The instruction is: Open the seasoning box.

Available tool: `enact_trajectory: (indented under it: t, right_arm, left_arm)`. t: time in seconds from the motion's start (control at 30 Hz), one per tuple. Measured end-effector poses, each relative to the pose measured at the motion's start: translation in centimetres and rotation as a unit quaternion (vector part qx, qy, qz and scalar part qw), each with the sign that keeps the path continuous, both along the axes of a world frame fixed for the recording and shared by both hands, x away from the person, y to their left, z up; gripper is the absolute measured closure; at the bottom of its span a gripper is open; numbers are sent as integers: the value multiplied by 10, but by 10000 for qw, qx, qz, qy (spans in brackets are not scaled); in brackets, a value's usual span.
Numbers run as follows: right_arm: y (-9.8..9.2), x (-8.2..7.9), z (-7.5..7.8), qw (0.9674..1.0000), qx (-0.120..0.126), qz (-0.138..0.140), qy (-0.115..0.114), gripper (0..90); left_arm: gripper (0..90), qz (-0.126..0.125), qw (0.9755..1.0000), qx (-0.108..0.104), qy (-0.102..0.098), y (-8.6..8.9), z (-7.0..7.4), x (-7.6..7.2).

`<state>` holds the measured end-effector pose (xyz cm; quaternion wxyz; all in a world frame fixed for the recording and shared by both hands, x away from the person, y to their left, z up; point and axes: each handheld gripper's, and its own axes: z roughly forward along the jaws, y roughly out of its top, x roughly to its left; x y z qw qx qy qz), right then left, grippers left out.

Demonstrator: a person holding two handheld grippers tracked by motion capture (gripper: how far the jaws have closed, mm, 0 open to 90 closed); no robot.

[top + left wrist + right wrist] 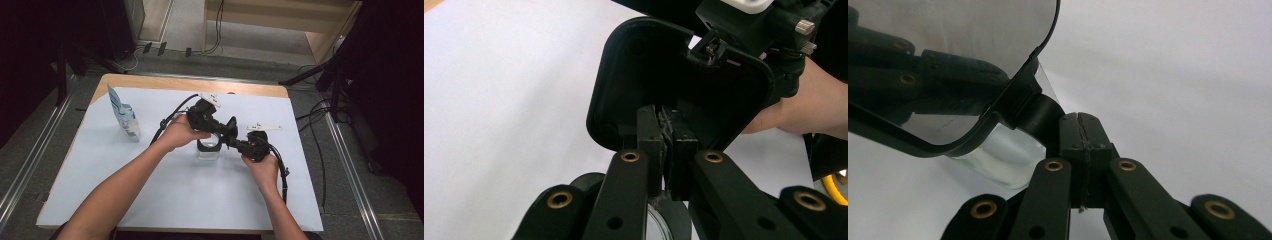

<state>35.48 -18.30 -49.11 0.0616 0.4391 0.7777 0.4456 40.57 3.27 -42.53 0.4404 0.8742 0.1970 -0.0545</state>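
At frame centre in the high view, I am holding a black hinged lid (216,131) over a clear container (208,151). The left gripper (667,131) is clamping its jaws on the lid's inner edge. The right gripper (1081,131) is keeping its jaws together beside the lid's hinge tab (1040,114). A blue-white pouch (123,118) is standing at upper left.

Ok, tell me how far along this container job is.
Done: the black lid stands tilted up off the clear container. In hand: the left gripper is shut on the lid's lower edge, and the right gripper on a black tab at its rim. Still to do: the pouch stands apart, untouched, so any filling looks not yet begun.
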Motion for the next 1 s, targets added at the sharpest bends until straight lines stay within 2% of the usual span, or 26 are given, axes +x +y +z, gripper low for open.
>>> enact_trajectory:
  t: [0.13,0.3,0.47,0.57,0.73,0.83,1.0]
  right_arm:
    - [0,0,0,10000,16,11,16,900]
    - [-1,0,0,10000,46,58,21,900]
    - [-4,-1,3,9999,66,70,-48,900]
    - [-8,-3,7,9999,84,79,-51,900]
    - [-12,-8,6,9999,48,150,-5,838]
    - [-14,-16,8,9997,56,253,-16,772]
    - [-13,-26,10,9994,63,317,-94,733]
  left_arm:
    - [889,4,10000,63,-26,1,1,-1]
    - [864,-19,10000,41,10,5,4,-1]
    - [805,22,9999,-14,104,14,9,-5]
    - [750,47,10000,-47,52,23,11,-9]
    - [628,87,9999,-62,45,35,15,-13]
    - [566,68,9999,-111,-57,45,16,-19]
    - [532,106,9998,-159,-33,56,12,-24]
